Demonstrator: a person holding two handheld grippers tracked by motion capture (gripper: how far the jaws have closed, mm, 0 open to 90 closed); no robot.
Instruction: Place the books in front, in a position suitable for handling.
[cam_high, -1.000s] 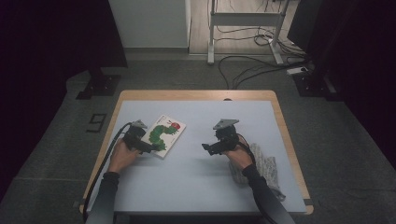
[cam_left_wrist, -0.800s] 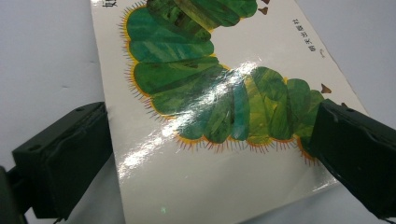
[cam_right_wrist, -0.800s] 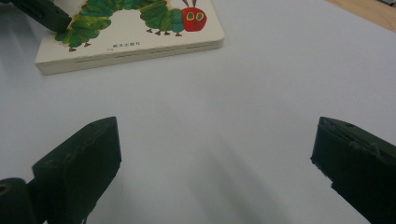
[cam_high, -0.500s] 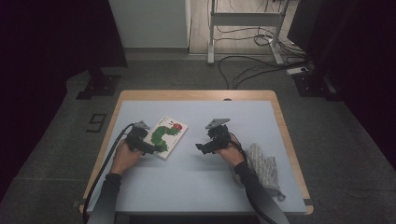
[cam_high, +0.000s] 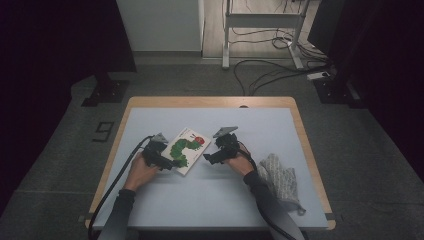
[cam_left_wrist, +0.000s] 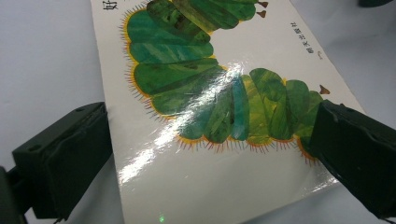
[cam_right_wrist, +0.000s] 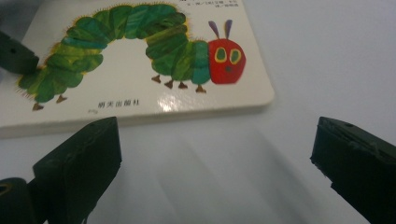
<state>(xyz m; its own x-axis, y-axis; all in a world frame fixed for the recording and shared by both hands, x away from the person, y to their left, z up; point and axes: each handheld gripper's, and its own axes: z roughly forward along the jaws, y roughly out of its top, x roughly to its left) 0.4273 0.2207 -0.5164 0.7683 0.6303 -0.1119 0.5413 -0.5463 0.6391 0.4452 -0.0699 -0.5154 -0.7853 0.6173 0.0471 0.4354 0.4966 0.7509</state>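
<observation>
The left tongs (cam_high: 165, 163) are standing spread apart at the near-left end of the picture book (cam_high: 186, 150), one jaw lying over the cover by the caterpillar's tail, the other just off the book's edge on the bench (cam_high: 260, 125); nothing is being pinched. The right tongs (cam_high: 212, 156) are also gaping wide, sitting just beside the book's right long edge without touching it. The book is lying flat, cover up, left of the bench's centre. Its long axis is running diagonally, from near-left to far-right, with the caterpillar's red head (cam_right_wrist: 226, 61) pointing toward the far-right corner. A patterned cloth (cam_high: 281, 178) is resting near the right edge, well apart
</observation>
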